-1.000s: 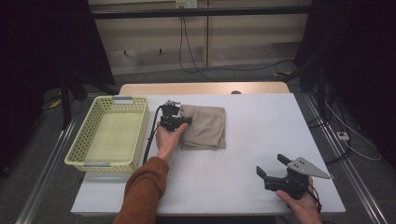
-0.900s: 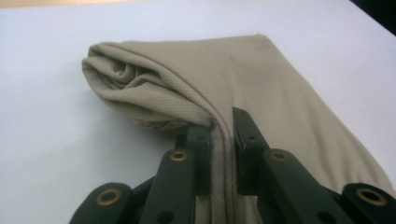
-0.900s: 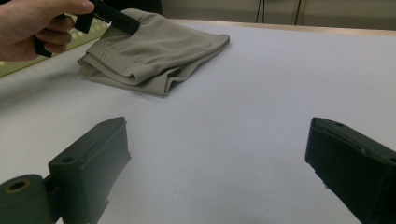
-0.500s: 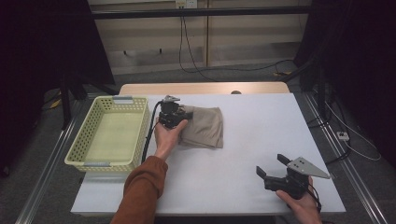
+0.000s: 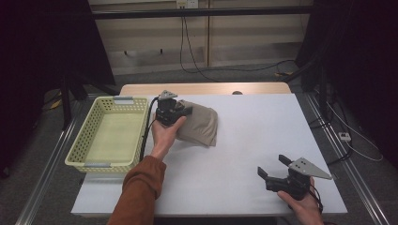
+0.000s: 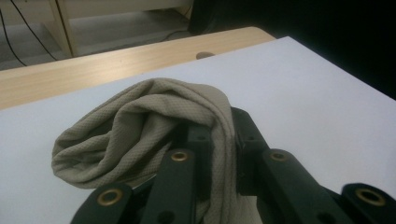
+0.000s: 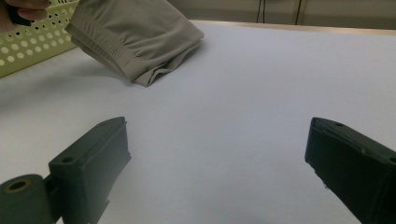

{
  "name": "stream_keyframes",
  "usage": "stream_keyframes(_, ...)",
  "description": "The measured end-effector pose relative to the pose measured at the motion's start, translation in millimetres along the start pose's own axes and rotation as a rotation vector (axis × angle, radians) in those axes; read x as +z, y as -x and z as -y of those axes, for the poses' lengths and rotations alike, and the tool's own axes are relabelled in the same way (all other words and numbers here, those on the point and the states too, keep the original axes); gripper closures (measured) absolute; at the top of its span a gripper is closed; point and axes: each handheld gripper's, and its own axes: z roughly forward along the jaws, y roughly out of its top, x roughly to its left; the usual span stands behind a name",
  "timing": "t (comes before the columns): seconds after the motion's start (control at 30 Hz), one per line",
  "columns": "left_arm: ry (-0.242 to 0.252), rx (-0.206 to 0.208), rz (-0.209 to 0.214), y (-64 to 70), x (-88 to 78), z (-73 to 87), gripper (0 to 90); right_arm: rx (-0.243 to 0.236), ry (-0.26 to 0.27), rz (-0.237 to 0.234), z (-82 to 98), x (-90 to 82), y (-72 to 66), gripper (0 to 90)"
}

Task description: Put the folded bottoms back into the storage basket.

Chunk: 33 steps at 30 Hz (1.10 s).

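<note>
A folded beige cloth (image 5: 199,125) lies partly raised at the back left of the white table (image 5: 244,140). My left gripper (image 5: 180,111) is shut on the cloth's left edge and holds that side up off the table. Along my left gripper (image 6: 224,133) the fabric (image 6: 140,126) bunches between and over the black jaws. My right gripper (image 5: 273,166) rests low near the table's front right corner, jaws wide apart with nothing between them. From my right gripper (image 7: 217,154) the cloth (image 7: 135,37) hangs tilted, its lower corner on the table.
A pale yellow mesh basket (image 5: 87,140) stands at the table's left edge, beside the cloth; its wall (image 7: 28,46) is seen behind the cloth. A wooden strip (image 5: 206,88) runs along the table's far edge. Cables trail on the floor behind.
My left gripper has risen and drawn toward the basket with the cloth's edge in it, lifting and bunching the cloth. The right gripper has stayed in place.
</note>
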Motion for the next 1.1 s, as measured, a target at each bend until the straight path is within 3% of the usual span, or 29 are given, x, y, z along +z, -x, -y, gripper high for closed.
stream_keyframes(1.1, 0.103, 0.094, 0.012, 4.1, -57.3, -19.0, 80.6, -0.005, 0.007, -0.004, -0.3, -0.6, -0.9, 5.3)
